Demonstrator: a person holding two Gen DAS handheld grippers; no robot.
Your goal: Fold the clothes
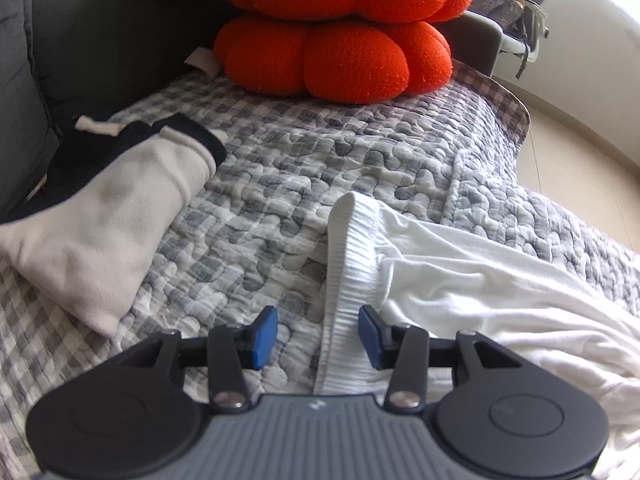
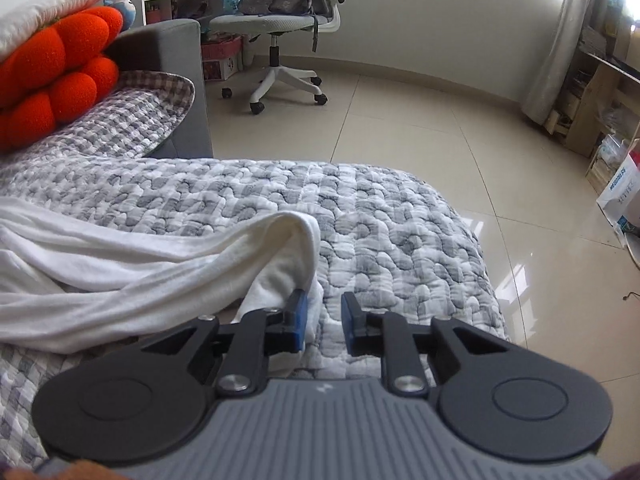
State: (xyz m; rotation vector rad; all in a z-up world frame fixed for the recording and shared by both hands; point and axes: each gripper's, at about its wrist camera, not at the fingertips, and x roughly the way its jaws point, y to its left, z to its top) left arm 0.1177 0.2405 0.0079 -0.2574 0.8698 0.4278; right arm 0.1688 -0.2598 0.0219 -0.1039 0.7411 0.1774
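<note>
A white garment lies crumpled on the grey checked quilt, its ribbed waistband running toward me. My left gripper is open, its blue pads either side of the waistband's near end without closing on it. In the right wrist view the same white garment spreads from the left, and a raised fold ends just ahead of the left pad. My right gripper is open over the quilt, with the cloth edge touching its left finger.
A folded beige and navy garment lies at the left by the dark sofa back. Orange lobed cushions sit at the far end. Past the quilt's edge are a tiled floor, an office chair and shelves.
</note>
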